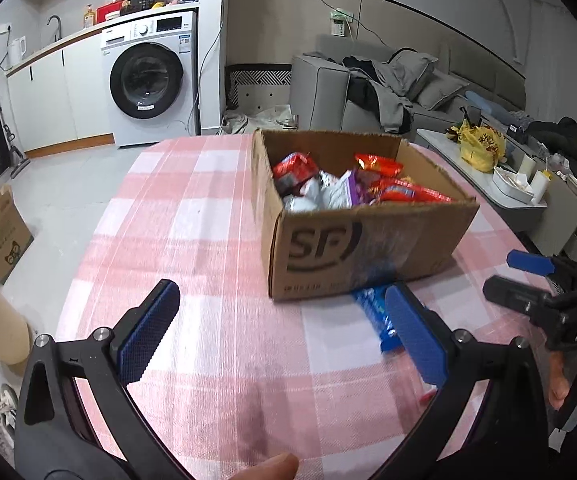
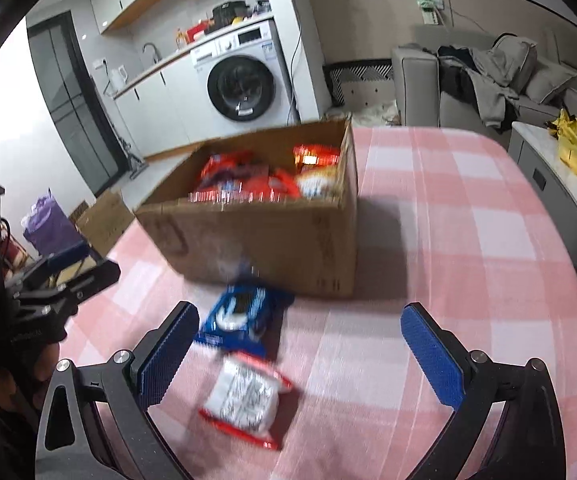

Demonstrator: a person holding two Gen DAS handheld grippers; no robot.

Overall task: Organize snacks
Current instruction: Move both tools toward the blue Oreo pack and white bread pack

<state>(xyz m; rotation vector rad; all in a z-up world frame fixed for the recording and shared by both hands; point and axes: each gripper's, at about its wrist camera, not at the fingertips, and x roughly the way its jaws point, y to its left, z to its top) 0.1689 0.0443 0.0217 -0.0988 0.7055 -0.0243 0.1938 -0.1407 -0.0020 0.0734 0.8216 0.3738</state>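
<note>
2 snack packets lie loose on the table (image 2: 448,208), which is covered by a pink-and-white checked cloth. Item 1: blue packet (image 2: 240,314), flat on the cloth just in front of the cardboard box (image 2: 280,240), near its front wall. Item 2: white packet with red edges (image 2: 246,398), flat on the cloth just beside the blue packet, on the side nearer the right wrist camera.

Cardboard box: open-topped, printed logo on 1 wall, standing on the table. Contents: several red, silver and purple snack packets (image 1: 348,184), heaped and not countable.

Left gripper (image 1: 284,332): fingers spread wide, nothing between them, over bare cloth; the blue packet shows partly behind its right finger (image 1: 416,340).

Right gripper (image 2: 312,364): fingers spread wide, nothing gripped; the white packet lies on the cloth between them, toward the left finger (image 2: 168,360), without contact. Picture blurred.

Background: washing machine (image 1: 152,80), grey sofa (image 1: 388,88) with clothes, low side table (image 1: 488,176) bearing a yellow bag (image 1: 480,148).
</note>
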